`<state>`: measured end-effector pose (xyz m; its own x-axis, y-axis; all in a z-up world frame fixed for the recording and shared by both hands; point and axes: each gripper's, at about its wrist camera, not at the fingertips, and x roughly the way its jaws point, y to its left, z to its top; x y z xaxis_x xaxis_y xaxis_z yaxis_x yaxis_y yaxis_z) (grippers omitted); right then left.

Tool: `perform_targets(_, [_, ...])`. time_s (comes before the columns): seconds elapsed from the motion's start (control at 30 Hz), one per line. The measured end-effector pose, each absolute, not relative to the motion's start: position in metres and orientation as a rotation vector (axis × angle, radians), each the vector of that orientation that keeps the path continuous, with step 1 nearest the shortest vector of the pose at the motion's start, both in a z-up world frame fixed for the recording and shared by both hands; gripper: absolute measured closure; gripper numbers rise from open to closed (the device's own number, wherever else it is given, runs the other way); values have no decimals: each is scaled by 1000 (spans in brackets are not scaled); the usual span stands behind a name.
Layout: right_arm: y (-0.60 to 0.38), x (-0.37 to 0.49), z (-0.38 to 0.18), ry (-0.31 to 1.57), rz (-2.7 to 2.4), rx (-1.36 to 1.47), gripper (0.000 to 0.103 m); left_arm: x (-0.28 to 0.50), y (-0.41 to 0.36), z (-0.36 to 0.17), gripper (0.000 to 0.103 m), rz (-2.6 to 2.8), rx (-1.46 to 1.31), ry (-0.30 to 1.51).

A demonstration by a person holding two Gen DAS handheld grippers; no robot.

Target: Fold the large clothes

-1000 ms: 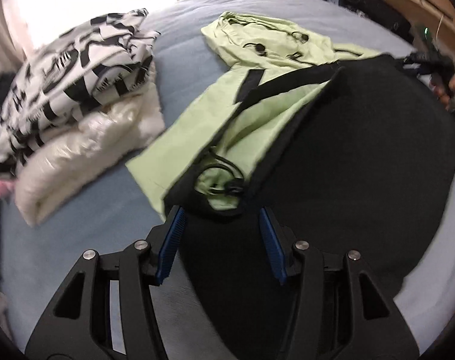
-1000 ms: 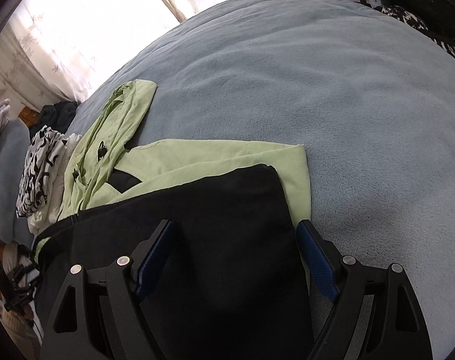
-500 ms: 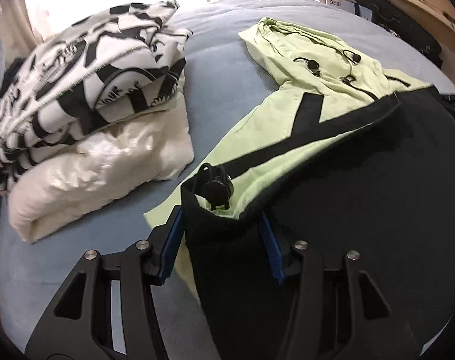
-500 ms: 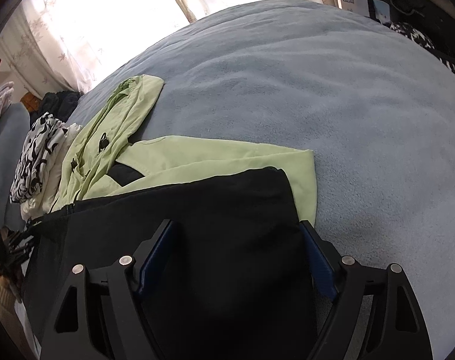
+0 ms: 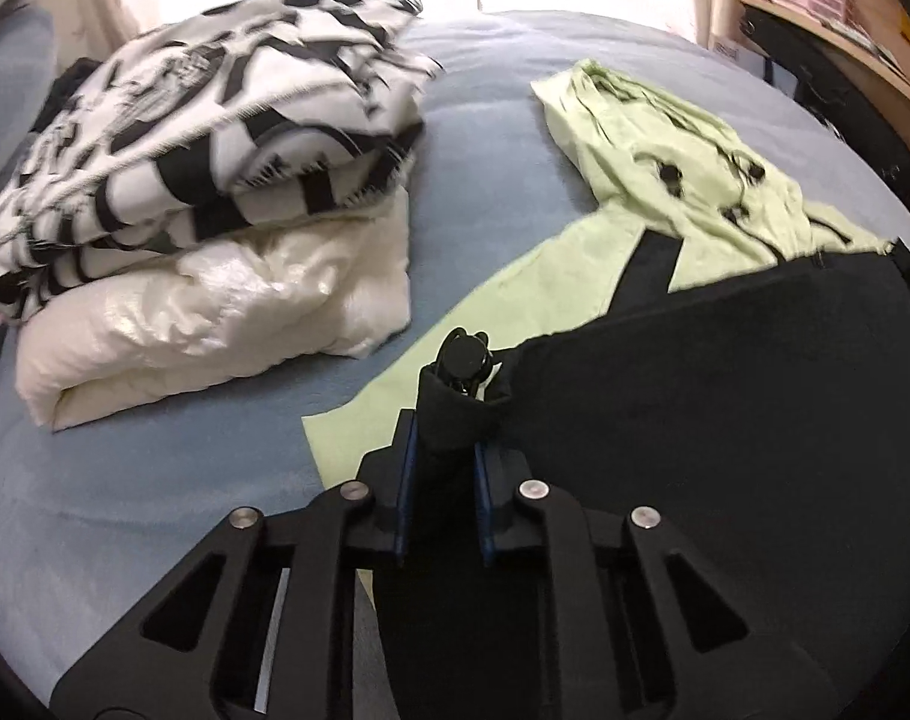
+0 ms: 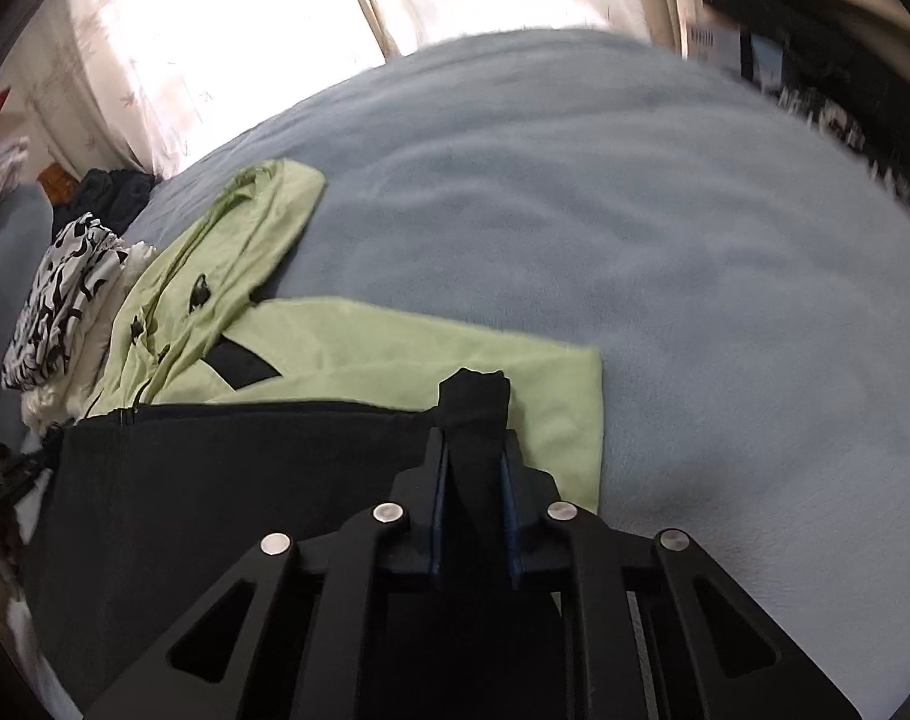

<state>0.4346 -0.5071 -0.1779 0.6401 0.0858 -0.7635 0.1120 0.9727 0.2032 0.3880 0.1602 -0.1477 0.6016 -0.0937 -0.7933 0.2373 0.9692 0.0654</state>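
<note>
Left wrist view: black fabric of the jacket [image 5: 725, 420] is seen clamped between the blue pads of the left tool [image 5: 442, 468], whose jaws have just been closing; a gathered corner carrying a black cord stopper [image 5: 464, 360] stands up between the fingers. The jacket, pale green with a black lining turned up, is spread on the blue bed [image 5: 155, 480], its green hood [image 5: 665, 144] laid toward the far side. Beside it, to the left, a black-and-white patterned garment [image 5: 215, 138] is stacked on a folded cream quilted item [image 5: 215, 324].

Right wrist view: a second bunched corner of the black fabric [image 6: 476, 414] is pinched in the right tool [image 6: 473, 480], whose jaws have likewise just been closing onto it. The green panel [image 6: 395, 354] is seen beyond and to the right of the black layer, flat on the bed. The folded stack is visible at the left edge, and bright curtains [image 6: 215, 42] are seen behind the bed. Far edges of this view are blurred.
</note>
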Motion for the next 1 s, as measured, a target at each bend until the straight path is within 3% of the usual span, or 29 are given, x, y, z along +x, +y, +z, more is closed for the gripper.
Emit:
perform_targets(0.3, [-485, 458, -125, 720, -71, 198, 91, 397, 166, -109, 90, -42, 90, 862])
perform_targets(0.5, [-469, 505, -169, 859, -184, 145, 91, 422, 147, -143, 90, 63, 151, 907])
perform_targets(0.8, [-469, 506, -194, 894, -235, 141, 88, 437, 127, -175, 89, 108, 219, 888])
perform_targets(0.9, [-478, 505, -193, 932, -236, 190, 74, 435, 126, -170, 88, 115, 220, 887])
perform_targets(0.93, [-480, 500, -190, 931, -251, 201, 64, 435, 128, -167, 88, 113, 211, 886])
perform_targets(1.0, [-483, 487, -175, 891, -270, 222, 57, 432, 134, -158, 82, 109, 179, 903])
